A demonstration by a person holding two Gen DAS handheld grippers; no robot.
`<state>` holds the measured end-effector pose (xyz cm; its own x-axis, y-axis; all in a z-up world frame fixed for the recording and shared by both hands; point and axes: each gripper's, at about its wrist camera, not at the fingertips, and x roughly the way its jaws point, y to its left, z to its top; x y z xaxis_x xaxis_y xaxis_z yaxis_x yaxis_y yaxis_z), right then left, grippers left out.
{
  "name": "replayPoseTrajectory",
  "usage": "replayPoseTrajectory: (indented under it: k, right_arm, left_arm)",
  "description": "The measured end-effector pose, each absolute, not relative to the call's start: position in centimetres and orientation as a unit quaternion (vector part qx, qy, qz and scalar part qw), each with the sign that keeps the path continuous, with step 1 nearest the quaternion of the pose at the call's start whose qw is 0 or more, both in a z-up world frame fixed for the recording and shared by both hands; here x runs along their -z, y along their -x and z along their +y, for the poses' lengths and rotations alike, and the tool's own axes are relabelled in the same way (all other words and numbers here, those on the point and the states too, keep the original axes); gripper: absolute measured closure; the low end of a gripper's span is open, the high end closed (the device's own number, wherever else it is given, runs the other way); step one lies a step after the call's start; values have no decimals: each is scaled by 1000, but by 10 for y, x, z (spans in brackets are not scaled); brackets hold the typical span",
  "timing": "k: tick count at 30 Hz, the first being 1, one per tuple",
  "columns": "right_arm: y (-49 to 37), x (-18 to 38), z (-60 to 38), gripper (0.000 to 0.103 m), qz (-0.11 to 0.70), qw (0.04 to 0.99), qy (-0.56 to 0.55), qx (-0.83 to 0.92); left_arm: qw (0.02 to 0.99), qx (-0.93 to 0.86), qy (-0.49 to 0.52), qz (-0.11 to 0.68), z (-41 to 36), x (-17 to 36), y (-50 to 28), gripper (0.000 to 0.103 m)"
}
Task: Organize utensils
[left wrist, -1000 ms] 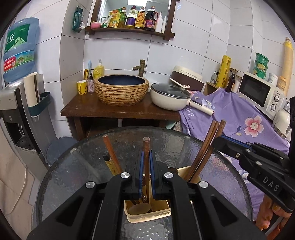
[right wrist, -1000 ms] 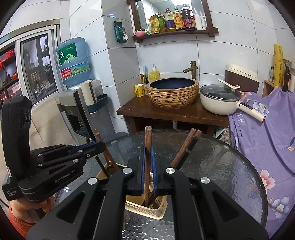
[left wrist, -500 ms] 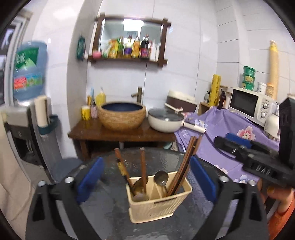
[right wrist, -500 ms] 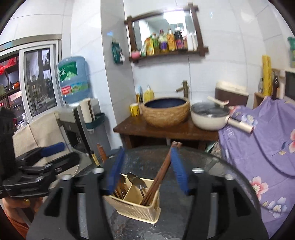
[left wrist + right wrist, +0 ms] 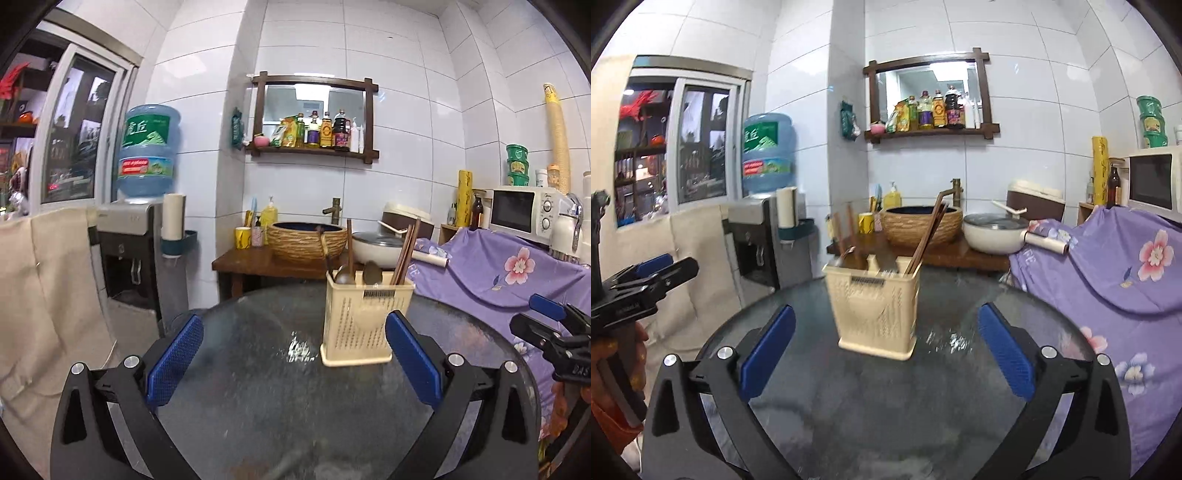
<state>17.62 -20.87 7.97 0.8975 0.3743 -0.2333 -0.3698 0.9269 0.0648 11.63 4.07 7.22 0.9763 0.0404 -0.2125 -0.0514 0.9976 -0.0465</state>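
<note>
Your left gripper (image 5: pixel 293 356) is wide open with nothing in it. Your right gripper (image 5: pixel 886 349) is opening, and nothing sits between its fingers either. The cream basket (image 5: pixel 365 321) stands upright on the round glass table (image 5: pixel 258 387), just ahead of both. On its left side you see spoons (image 5: pixel 372 274), and on its right, brown chopsticks (image 5: pixel 404 251) leaning. The basket wall hides their lower ends, and the right view is blurry.

Home kitchen: microwave (image 5: pixel 519 212), pan (image 5: pixel 376 249), water dispenser (image 5: pixel 131 254).
</note>
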Motion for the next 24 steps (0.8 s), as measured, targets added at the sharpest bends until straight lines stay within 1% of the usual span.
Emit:
replayPoseTrajectory:
  k: [5, 8, 12, 18, 24]
  right_arm:
    - [-114, -48, -202, 5, 108, 975, -2, -195]
    - [-80, -42, -201, 6, 85, 979, 7, -184]
    - [-39, -38, -202, 6, 59, 982, 11, -181]
    - [-6, -31, -205, 5, 56, 985, 13, -165]
    - [3, -22, -218, 5, 66, 987, -4, -150]
  left_arm:
    - [995, -17, 51, 90, 36, -45, -65, 6]
    - [995, -33, 32, 93, 28, -34, -40, 6]
    - [995, -32, 38, 88, 26, -27, -14, 6]
    - [995, -37, 24, 90, 22, -21, 9, 6]
    - [994, -40, 14, 101, 16, -11, 17, 6]
